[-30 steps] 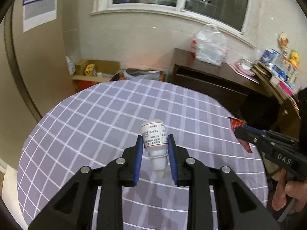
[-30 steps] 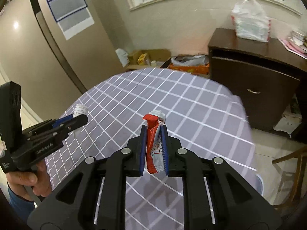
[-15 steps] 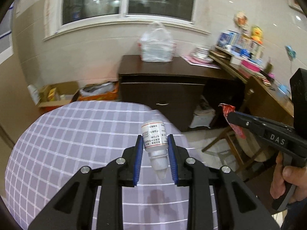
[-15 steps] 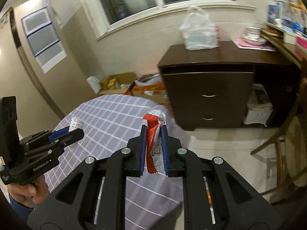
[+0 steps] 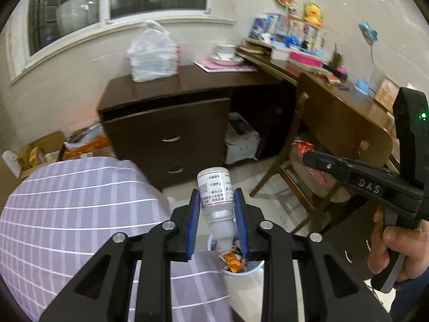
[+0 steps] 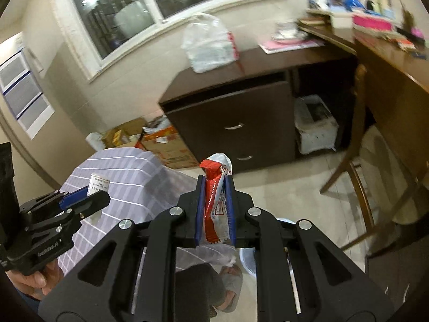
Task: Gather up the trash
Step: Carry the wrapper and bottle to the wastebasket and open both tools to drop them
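Observation:
My left gripper point(image 5: 216, 209) is shut on a small white labelled bottle point(image 5: 215, 190), held upside down over the table's right edge. Below it stands a white bin point(image 5: 242, 269) holding orange wrappers. My right gripper point(image 6: 215, 204) is shut on a red and white snack wrapper point(image 6: 215, 187), held above the floor beyond the table. The right gripper also shows at the right of the left wrist view point(image 5: 308, 155), and the left gripper with the bottle shows at the left of the right wrist view point(image 6: 91, 196).
A round table with a purple checked cloth point(image 5: 67, 214) lies at the left. A dark drawer cabinet point(image 5: 171, 131) with a white plastic bag point(image 5: 152, 53) stands by the wall. A wooden chair point(image 5: 335, 139) and cluttered desk point(image 5: 308, 61) are at the right. Cardboard boxes point(image 6: 161, 145) sit on the floor.
Both grippers have swung right, off the table toward the cabinet and chair. The white bin has come into view under the left gripper. Both holds are unchanged.

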Tool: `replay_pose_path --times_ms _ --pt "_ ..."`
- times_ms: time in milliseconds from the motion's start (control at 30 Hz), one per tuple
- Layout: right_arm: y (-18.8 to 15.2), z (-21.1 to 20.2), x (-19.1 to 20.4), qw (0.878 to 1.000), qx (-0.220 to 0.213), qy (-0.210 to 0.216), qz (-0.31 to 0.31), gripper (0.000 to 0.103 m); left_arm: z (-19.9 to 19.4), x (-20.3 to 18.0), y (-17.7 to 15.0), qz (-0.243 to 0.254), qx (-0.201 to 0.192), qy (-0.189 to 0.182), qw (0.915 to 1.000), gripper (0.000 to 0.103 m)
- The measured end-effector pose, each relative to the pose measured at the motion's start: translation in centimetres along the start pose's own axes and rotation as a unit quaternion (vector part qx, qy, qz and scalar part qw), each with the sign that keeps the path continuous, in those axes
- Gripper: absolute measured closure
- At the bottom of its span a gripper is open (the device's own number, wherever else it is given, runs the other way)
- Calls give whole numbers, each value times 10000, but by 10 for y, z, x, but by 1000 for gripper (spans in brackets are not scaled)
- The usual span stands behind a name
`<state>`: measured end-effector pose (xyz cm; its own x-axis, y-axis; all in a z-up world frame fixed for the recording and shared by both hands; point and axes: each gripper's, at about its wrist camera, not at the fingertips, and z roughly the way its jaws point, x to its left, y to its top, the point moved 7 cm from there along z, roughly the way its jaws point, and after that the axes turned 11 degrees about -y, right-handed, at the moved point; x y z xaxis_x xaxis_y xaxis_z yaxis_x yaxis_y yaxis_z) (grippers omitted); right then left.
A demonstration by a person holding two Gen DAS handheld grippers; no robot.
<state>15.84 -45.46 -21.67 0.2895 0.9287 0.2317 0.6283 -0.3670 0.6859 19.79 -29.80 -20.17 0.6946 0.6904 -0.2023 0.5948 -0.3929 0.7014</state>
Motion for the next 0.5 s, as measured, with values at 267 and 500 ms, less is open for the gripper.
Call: replay_pose_path --times_ms 267,500 --pt "-13 24 -41 9989 251 -169 354 88 64 -29 -6 141 581 -252 9979 79" --pt "-21 45 -58 9973 457 -151 550 88 100 -37 -13 215 927 -329 9949 78"
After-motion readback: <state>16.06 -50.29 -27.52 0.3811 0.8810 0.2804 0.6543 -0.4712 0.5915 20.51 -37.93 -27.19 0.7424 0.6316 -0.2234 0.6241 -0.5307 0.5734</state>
